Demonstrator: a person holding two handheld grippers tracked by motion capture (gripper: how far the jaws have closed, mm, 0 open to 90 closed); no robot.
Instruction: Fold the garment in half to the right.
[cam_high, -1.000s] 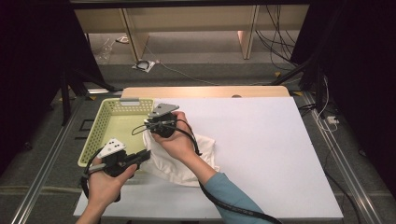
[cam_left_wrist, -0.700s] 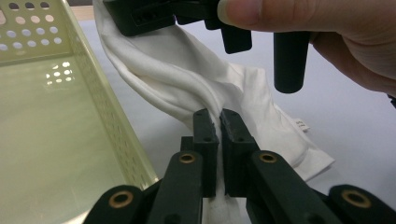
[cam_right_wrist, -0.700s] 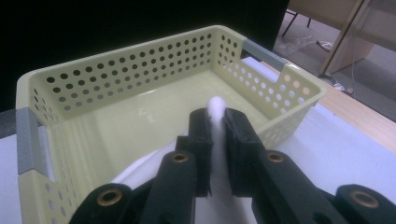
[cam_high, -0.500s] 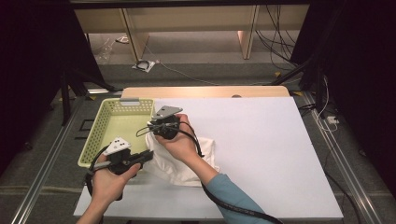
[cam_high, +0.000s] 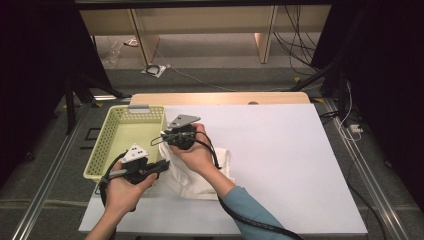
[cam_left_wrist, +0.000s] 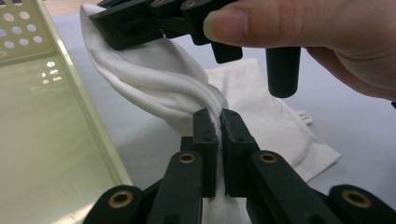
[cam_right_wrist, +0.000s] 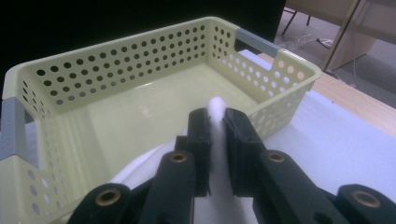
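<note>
Nothing's really moved: we've both grippers, left gripper (cam_left_wrist: 214, 140) and right gripper (cam_right_wrist: 215, 128), pinching the white cloth (cam_left_wrist: 159, 88), yellow perforated basket (cam_right_wrist: 140, 60) just beyond the right jaws.

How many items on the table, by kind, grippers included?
Basket: 1
Cloth: 1
Grippers: 2, left gripper and right gripper, both shut on the cloth
Total: 4
</note>
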